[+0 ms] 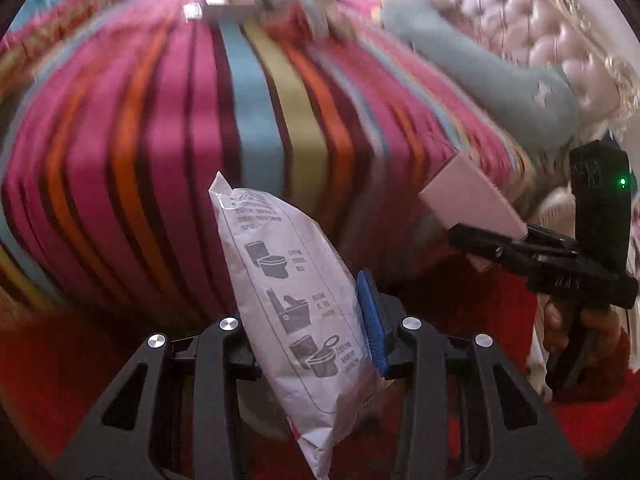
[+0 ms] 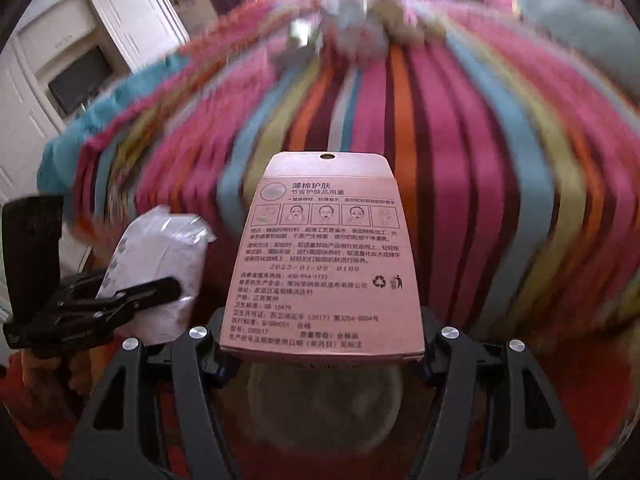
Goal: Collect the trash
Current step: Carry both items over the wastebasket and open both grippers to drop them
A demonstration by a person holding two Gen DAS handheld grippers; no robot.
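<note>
Left hand-held gripper (image 1: pixel 316 344): clenched on a white crinkled plastic packet printed with toilet diagrams (image 1: pixel 296 304); the packet stands nearly upright between the blue pad on one side and the black finger on the other, its top corner tilted away over the bed.

Right hand-held gripper (image 2: pixel 322 354): grasping a flat pink cardboard box with printed Chinese text and a row of small face drawings (image 2: pixel 324 256); the box is pinched at its near end across its width and sticks forward, printed side up, with a small round hole near the far edge.

Seen from the other side: in the left wrist view the pink box (image 1: pixel 474 208) shows at the right between the black fingers of the right gripper (image 1: pixel 496 250), with a person's hand (image 1: pixel 576 332) around its handle. In the right wrist view the white packet (image 2: pixel 160 268) shows at the left, held by the left gripper (image 2: pixel 136 292).

Bed: a striped bedspread in pink, orange, blue, yellow and maroon (image 1: pixel 200 140) lies beyond both items; it is blurred.

On the bed: a pale blue-grey pillow (image 1: pixel 500 80) near a tufted pale headboard (image 1: pixel 532 20); at the far edge, some small pale items, too blurred to tell.

Floor: red carpet (image 1: pixel 60 372) below the grippers.

Room: white cabinets with a dark screen (image 2: pixel 80 80) at the left.
</note>
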